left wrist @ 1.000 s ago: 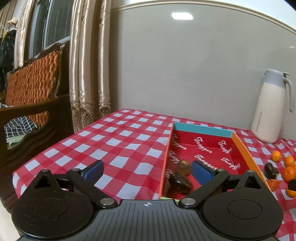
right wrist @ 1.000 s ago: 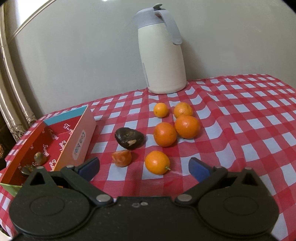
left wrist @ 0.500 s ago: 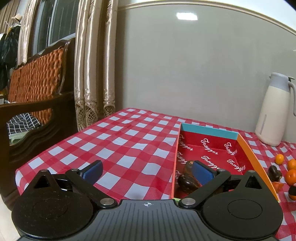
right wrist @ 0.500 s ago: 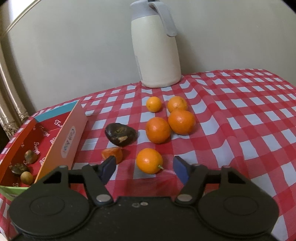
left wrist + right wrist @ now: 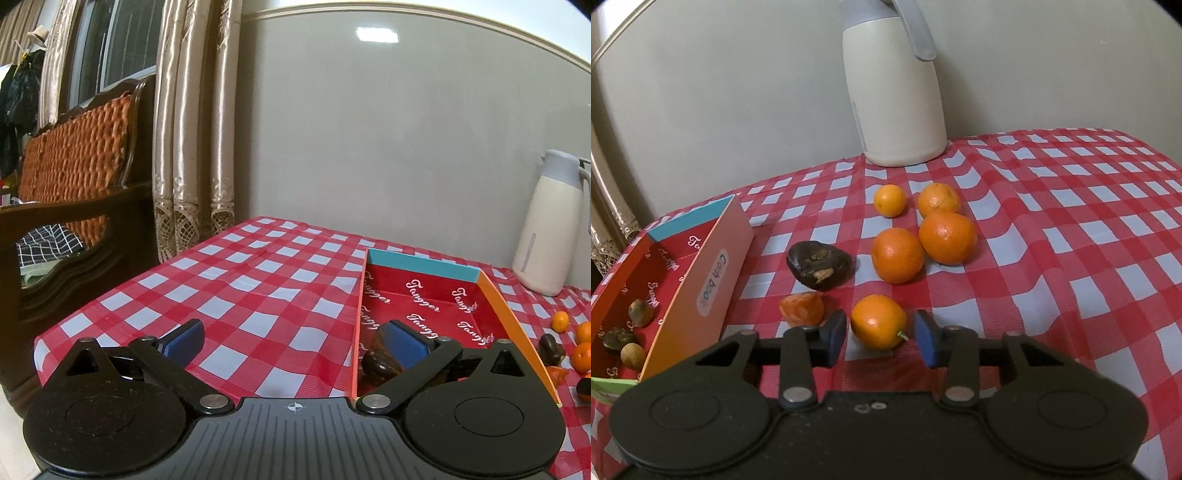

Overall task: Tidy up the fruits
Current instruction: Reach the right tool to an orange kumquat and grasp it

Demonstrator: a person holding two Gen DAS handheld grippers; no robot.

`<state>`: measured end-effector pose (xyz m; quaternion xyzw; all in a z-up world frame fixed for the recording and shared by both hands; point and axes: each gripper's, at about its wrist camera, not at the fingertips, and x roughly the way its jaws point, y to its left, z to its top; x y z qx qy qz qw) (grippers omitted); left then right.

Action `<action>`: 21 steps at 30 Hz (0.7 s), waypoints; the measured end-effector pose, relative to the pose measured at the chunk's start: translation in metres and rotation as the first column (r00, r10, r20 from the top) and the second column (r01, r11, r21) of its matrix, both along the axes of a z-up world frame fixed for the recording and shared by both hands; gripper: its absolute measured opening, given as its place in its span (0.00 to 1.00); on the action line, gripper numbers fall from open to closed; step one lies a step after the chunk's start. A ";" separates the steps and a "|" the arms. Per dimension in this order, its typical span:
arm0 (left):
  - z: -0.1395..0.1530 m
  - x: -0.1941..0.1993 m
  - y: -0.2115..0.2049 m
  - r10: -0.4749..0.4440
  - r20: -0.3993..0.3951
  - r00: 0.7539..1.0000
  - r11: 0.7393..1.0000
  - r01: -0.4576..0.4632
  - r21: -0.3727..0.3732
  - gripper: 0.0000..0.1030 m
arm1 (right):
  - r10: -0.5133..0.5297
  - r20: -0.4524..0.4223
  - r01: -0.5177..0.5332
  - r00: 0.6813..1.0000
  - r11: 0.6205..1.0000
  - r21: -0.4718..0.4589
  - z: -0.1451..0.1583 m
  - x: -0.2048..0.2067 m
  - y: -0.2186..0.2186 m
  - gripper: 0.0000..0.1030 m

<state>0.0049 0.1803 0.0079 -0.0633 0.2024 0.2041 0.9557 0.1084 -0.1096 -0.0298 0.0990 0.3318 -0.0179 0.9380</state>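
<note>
A small orange [image 5: 879, 326] lies on the checked cloth between the blue pads of my right gripper [image 5: 881, 336]. The jaws are closing, with a narrow gap left on each side of the fruit. Just left of it lie an orange-red piece [image 5: 802, 309] and a dark fruit [image 5: 818, 264]; several more oranges [image 5: 897, 254] sit behind. The red box [image 5: 713, 280] at the left holds three small brown fruits [image 5: 641, 312]. My left gripper [image 5: 295, 343] is open and empty, its right finger over the near end of the box [image 5: 509, 314], where dark fruits [image 5: 376, 363] lie.
A cream thermos jug [image 5: 897, 92] stands at the back against the wall, also seen in the left wrist view as the jug [image 5: 546, 229]. A wooden bench [image 5: 74, 177] and curtains [image 5: 192, 147] stand left of the table, whose left edge is close to my left gripper.
The right gripper's jaws have narrowed from wide open to nearly touching the small orange, and the gripper has come closer to it. The left gripper stays open and has barely shifted.
</note>
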 end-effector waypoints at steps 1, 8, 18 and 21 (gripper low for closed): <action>0.000 0.000 0.000 0.000 0.000 1.000 1.000 0.000 0.000 0.99 | -0.002 0.000 0.002 1.000 1.000 -0.001 0.000 0.000 0.001 0.40; 0.000 -0.001 0.004 0.006 0.001 1.000 1.000 -0.006 0.000 0.99 | -0.003 -0.001 0.003 1.000 1.000 -0.031 -0.002 0.002 0.004 0.40; -0.001 -0.001 0.006 0.011 -0.001 1.000 1.000 -0.011 0.002 0.99 | 0.032 0.005 -0.031 0.999 0.997 -0.072 -0.002 0.002 0.009 0.31; -0.002 -0.001 0.006 0.012 0.001 1.000 1.000 -0.012 0.002 1.00 | 0.039 0.005 -0.038 0.999 0.996 -0.085 -0.001 0.002 0.010 0.31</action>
